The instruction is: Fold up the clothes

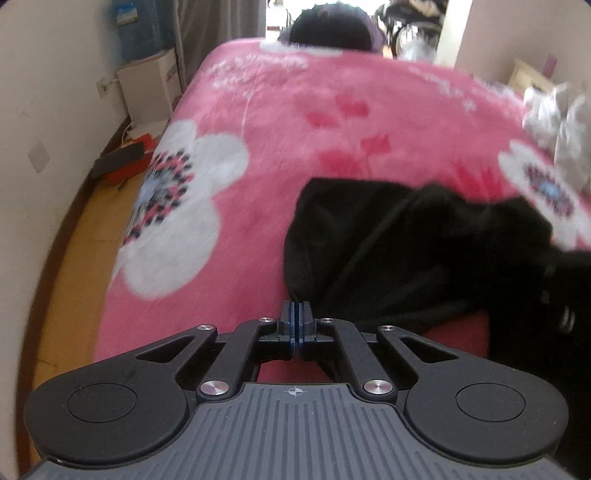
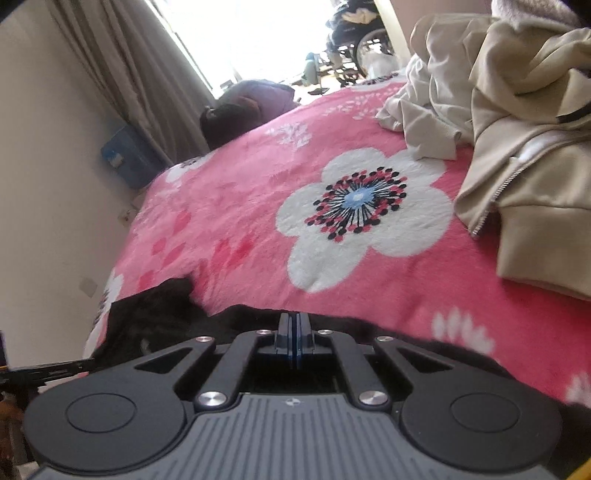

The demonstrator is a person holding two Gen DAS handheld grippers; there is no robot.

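A black garment [image 1: 406, 251] lies crumpled on a pink flowered blanket [image 1: 280, 122], at the near right of the left wrist view. My left gripper [image 1: 296, 308] is shut, its tips pinching the garment's near left edge. In the right wrist view the same black garment [image 2: 159, 314] spreads along the near edge of the blanket [image 2: 236, 192]. My right gripper [image 2: 294, 319] is shut with its tips at the garment's far hem; whether cloth is between them I cannot tell for sure.
A heap of beige clothes [image 2: 517, 122] with a zipper lies at the right on the bed. A dark bundle [image 2: 225, 122] sits at the bed's far end. The wall, a blue water jug [image 1: 136, 29], a white box [image 1: 151, 85] and the wood floor [image 1: 77, 236] lie left.
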